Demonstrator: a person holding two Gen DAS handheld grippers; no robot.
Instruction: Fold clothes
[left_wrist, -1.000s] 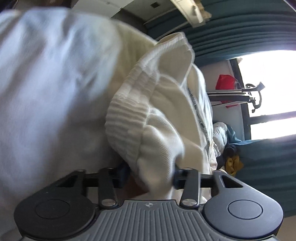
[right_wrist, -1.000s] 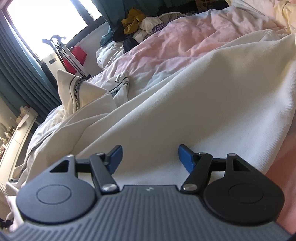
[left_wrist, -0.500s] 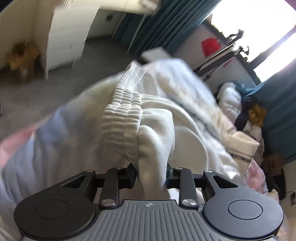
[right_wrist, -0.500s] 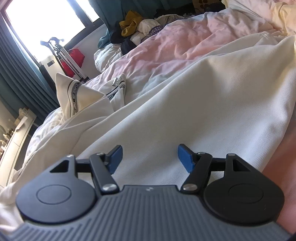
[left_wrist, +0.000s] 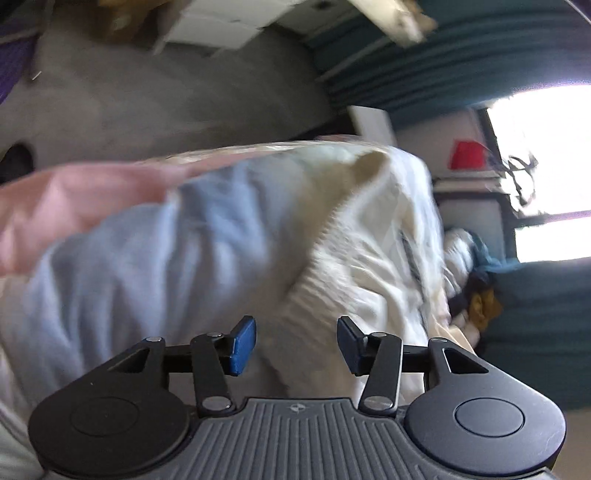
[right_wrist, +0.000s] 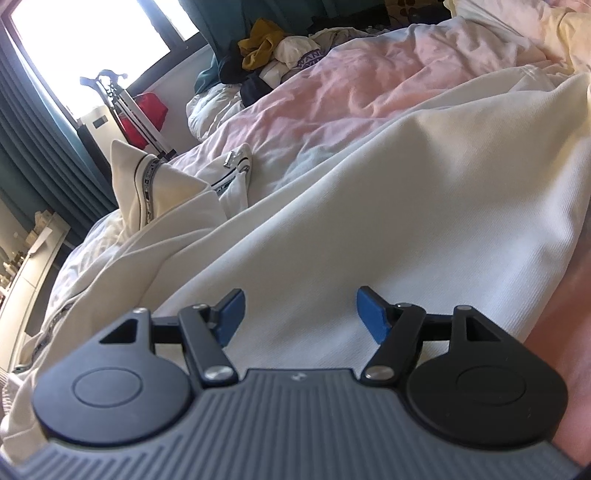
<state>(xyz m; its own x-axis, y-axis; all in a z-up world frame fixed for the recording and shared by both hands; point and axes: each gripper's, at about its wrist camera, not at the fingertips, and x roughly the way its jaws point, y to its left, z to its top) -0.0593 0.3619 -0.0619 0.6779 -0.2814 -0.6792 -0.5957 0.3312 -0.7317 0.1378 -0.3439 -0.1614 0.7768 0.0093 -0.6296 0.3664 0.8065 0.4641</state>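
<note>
A cream-white jacket (right_wrist: 369, 221) with a dark-striped trim lies spread on the bed. Its collar (right_wrist: 147, 177) stands up at the left of the right wrist view. My right gripper (right_wrist: 297, 314) is open just above the flat body of the jacket, holding nothing. In the blurred left wrist view, the jacket's ribbed cuff (left_wrist: 317, 306) lies between and beyond the blue pads. My left gripper (left_wrist: 297, 343) is open with the jaws apart from the cloth.
The bed has a pink and pale blue duvet (right_wrist: 388, 88). A pile of other clothes (right_wrist: 273, 55) lies at the far end by the teal curtains (right_wrist: 44, 155). A red bag (right_wrist: 147, 110) and a rack stand under the window. Grey floor (left_wrist: 147, 99) lies beyond the bed edge.
My left gripper was shut on the ribbed cuff and has opened, letting it go; the left view swung sharply. The right gripper stayed open and edged slightly over the jacket.
</note>
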